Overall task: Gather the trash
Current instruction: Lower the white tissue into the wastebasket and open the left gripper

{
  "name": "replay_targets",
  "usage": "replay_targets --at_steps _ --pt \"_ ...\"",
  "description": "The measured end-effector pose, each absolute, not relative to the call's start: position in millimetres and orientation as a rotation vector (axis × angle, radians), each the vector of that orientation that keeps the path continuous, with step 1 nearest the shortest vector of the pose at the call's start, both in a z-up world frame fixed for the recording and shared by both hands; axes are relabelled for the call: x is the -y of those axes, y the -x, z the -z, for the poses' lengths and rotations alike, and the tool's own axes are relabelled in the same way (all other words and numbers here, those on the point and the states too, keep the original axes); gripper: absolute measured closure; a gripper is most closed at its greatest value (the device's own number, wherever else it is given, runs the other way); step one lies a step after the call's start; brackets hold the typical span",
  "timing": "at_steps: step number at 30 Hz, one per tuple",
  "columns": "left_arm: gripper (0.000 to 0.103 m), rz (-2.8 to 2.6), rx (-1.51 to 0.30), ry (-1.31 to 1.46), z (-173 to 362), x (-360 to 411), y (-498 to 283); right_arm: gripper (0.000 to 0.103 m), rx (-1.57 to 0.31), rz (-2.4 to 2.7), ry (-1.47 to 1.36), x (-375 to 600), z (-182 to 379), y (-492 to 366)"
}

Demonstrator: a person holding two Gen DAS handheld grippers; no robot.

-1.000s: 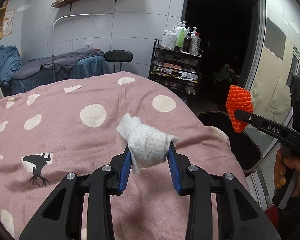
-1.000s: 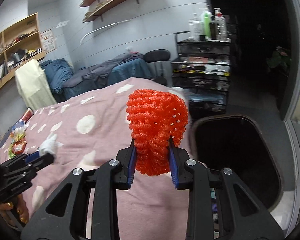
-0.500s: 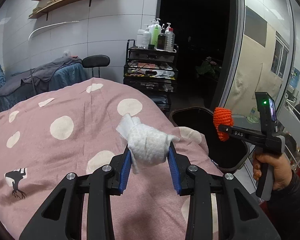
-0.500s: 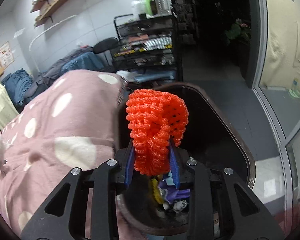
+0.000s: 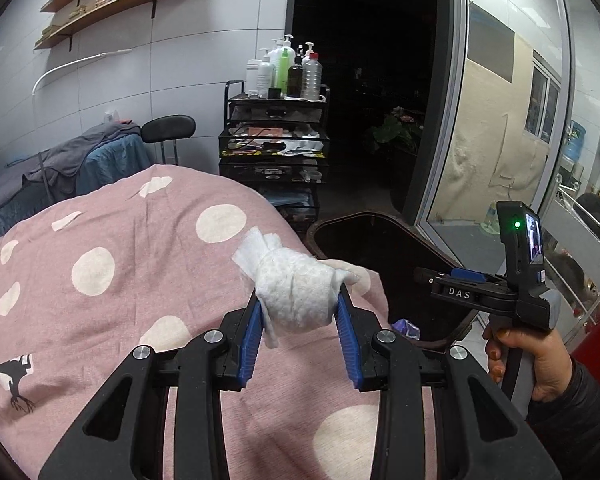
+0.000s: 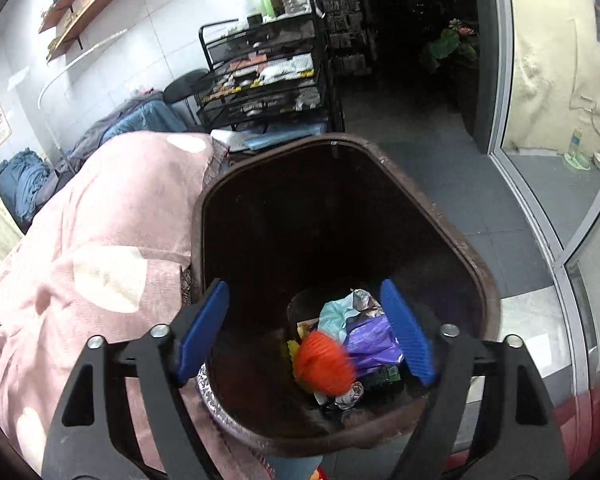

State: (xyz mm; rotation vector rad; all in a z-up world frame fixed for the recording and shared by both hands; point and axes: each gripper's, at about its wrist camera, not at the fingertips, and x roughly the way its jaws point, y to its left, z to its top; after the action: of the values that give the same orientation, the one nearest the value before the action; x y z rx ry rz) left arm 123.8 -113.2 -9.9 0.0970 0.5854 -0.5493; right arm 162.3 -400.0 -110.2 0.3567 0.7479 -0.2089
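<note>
My left gripper [image 5: 298, 320] is shut on a crumpled white tissue wad [image 5: 296, 294], held above the pink dotted bed cover [image 5: 120, 280]. My right gripper [image 6: 306, 328] is open and empty over the dark brown trash bin [image 6: 452, 240]. An orange foam net [image 6: 324, 362], blurred, lies inside the bin on other trash [image 6: 364, 332]. In the left wrist view the right gripper [image 5: 452, 280] hangs over the bin [image 5: 380, 240], just right of the bed edge.
A black wire cart [image 5: 274, 148] with bottles stands behind the bed and bin. A glass door frame [image 5: 440, 120] rises to the right. A chair [image 5: 168, 132] and covered furniture [image 5: 72, 164] stand by the back wall.
My right gripper opened over the bin and the orange foam net dropped into it. My left gripper moved right, toward the bin, still holding the tissue.
</note>
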Motion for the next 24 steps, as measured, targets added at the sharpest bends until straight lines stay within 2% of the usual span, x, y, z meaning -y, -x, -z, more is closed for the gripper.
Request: replay_targets --at_steps 12,24 --pt "0.068 0.678 -0.595 -0.136 0 175 -137 0.016 -0.610 0.274 -0.348 404 73 -117" --pt "0.068 0.781 -0.742 -0.205 25 248 -170 0.015 -0.567 0.371 -0.360 427 60 -74"
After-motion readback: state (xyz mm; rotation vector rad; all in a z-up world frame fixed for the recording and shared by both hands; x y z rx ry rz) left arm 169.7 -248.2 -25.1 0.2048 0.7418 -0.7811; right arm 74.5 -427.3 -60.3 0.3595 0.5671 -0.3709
